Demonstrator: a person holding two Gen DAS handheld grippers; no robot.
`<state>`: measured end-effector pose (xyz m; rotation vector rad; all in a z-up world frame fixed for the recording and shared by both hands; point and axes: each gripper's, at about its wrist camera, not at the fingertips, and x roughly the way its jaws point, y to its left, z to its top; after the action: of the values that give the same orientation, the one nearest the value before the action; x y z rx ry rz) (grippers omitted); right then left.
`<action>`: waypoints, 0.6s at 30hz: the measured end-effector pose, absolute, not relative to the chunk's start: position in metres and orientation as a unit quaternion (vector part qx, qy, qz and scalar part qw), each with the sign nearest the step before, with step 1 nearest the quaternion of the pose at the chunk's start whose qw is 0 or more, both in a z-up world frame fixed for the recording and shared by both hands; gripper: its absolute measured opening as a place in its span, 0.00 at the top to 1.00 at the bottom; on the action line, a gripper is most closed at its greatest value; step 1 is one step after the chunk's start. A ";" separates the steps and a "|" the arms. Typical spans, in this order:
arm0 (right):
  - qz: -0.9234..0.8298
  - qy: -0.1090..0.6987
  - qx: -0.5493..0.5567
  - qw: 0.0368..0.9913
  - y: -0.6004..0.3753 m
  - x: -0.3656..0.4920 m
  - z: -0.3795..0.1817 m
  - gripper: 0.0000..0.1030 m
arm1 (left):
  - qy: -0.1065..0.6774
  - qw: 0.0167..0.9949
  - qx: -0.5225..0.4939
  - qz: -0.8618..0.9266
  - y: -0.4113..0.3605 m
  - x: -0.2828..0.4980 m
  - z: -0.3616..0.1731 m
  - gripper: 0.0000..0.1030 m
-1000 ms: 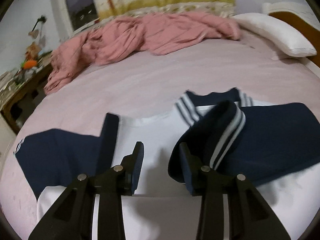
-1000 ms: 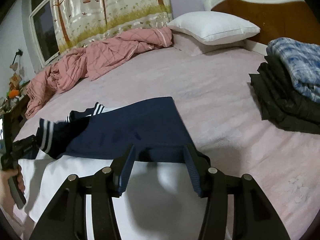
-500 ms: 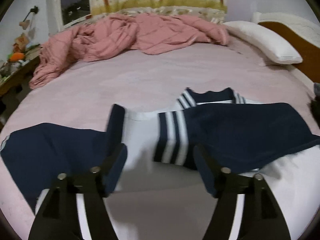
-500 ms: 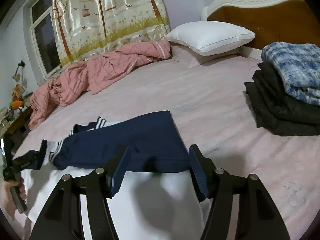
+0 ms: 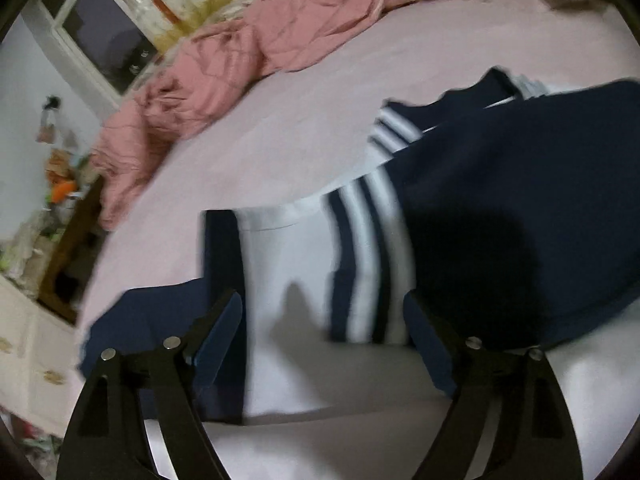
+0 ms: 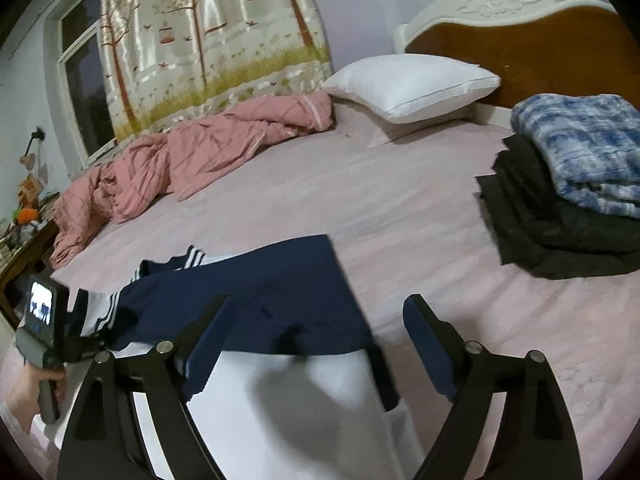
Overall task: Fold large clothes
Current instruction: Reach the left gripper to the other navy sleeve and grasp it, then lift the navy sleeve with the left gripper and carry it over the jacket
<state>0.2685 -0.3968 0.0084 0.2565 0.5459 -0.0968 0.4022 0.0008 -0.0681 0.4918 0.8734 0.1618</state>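
Note:
A white top with navy sleeves lies spread on the pink bed sheet. One navy sleeve is folded across the white body, and its white-striped cuff rests flat. My left gripper hovers just over the cuff with its jaws opening and nothing pressed between them. In the right wrist view the same sleeve lies over the white body. My right gripper hangs above the sleeve's near edge with its jaws also opening, and the pads are clear of the cloth.
A crumpled pink quilt lies at the far side of the bed. A white pillow leans by the wooden headboard. Folded dark and blue-plaid clothes are stacked at the right. A hand holds the left tool at the left edge.
Both grippers have spread their jaws and let go of the navy sleeve, which now lies flat across the white body. The left gripper has sunk towards the cloth and rolled.

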 end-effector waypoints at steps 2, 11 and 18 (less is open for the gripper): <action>-0.052 0.268 0.136 0.952 -0.404 0.268 0.009 0.15 | 0.433 0.873 0.208 0.083 0.013 0.405 -0.068 0.19; -0.045 0.276 0.176 0.944 -0.421 0.269 0.008 0.15 | 0.414 0.906 0.087 0.002 0.059 0.376 -0.043 0.35; -0.026 0.288 0.175 0.941 -0.405 0.269 0.000 0.15 | 0.353 0.935 -0.017 -0.036 0.114 0.305 0.014 0.21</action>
<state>0.2690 -0.4054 0.0005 0.3563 0.5884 -0.0536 0.3050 0.1143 0.0142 -0.0348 0.7217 -0.0739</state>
